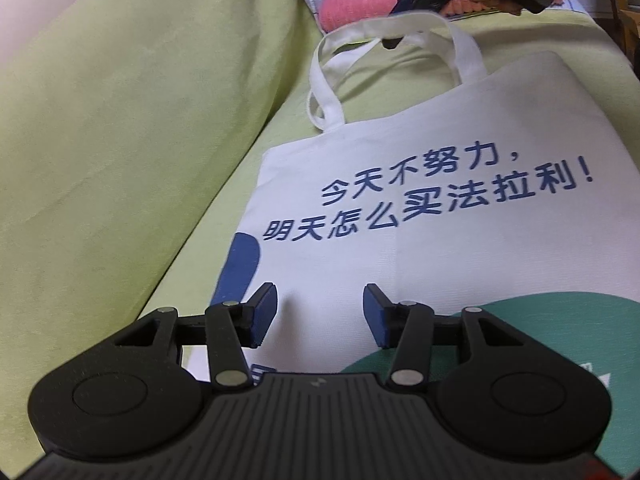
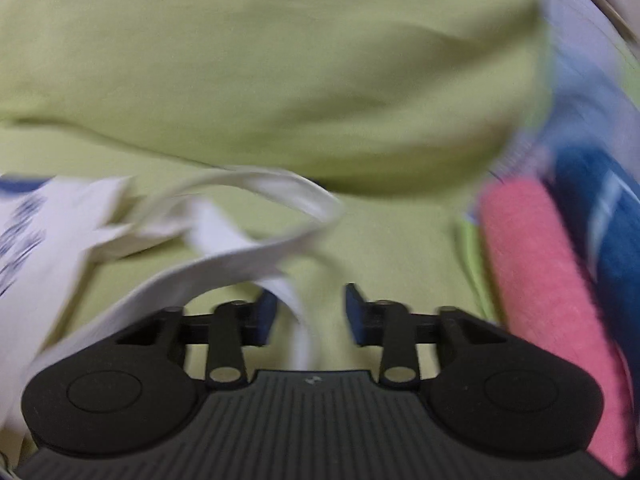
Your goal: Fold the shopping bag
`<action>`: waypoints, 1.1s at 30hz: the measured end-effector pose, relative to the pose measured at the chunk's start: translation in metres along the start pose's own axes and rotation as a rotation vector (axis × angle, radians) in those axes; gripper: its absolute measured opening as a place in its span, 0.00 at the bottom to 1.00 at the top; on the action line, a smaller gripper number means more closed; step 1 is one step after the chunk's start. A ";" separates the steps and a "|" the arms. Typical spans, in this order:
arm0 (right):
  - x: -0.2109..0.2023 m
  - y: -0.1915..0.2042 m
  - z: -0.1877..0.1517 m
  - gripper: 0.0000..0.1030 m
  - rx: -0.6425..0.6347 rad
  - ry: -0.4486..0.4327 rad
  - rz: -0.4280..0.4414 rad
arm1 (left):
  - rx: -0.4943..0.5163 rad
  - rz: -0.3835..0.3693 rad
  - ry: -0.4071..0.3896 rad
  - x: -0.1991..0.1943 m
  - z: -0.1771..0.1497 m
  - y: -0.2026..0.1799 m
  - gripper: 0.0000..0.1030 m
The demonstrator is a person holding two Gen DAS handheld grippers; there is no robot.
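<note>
We see the green sheet [image 1: 120,160] covering the whole work surface, with a bulky green cushion [image 2: 280,80] along one edge. The shopping bag [image 1: 440,220] lies flat on it, printed side up, mouth and handles [image 1: 384,28] pointing away from the left gripper; our read is it's spread out like this so the first fold can go in cleanly. Beyond the handles sit a pink rolled towel [image 2: 540,272] and a blue one [image 2: 600,208], just beside the bag's top end but apart from it

Left gripper [image 1: 320,316]: fingers apart, hovering over the bag's lower half, nothing between them, probably staged to pin or pick the bottom edge. Right gripper [image 2: 310,316]: fingers apart, a handle strap running through the gap, not clamped

The left view gives us the full layout and the print, plus the right gripper reaching at the handles from far off. Only the right view, blurred, shows the strap actually sitting between those fingers and looping up off the sheet; we can't tell whether it touches a pad
</note>
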State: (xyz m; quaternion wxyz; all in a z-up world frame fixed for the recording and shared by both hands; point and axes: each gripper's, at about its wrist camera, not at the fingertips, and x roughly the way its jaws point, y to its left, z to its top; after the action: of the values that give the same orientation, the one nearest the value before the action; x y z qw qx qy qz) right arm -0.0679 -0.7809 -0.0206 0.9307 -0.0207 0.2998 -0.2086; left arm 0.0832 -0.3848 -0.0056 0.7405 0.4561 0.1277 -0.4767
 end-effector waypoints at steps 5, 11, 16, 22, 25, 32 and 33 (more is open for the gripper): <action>0.011 -0.042 -0.013 0.23 0.268 0.131 -0.132 | -0.025 0.018 0.000 -0.001 -0.004 0.009 0.52; -0.013 -0.040 -0.030 0.33 0.236 0.163 -0.103 | -0.052 0.050 -0.012 -0.005 -0.005 0.020 0.52; -0.062 -0.030 -0.036 0.42 0.239 0.121 -0.116 | -0.123 0.091 -0.011 -0.008 -0.008 0.049 0.57; -0.121 0.019 -0.044 0.48 0.383 0.066 0.016 | -0.231 0.009 0.031 0.006 -0.024 0.089 0.59; -0.145 0.046 -0.055 0.54 0.440 0.072 0.118 | -0.299 -0.054 0.037 0.014 -0.034 0.105 0.65; -0.161 0.110 -0.089 0.60 0.528 0.198 0.273 | -0.493 -0.225 0.088 0.035 -0.066 0.135 0.70; -0.162 0.118 -0.093 0.60 0.540 0.209 0.282 | -0.505 -0.242 0.102 0.037 -0.071 0.136 0.70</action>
State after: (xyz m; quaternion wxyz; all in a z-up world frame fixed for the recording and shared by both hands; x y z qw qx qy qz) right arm -0.1948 -0.6006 -0.0275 0.8864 0.2904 0.3275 -0.1507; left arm 0.2312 -0.3324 0.0078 0.7609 0.2619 0.3330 -0.4914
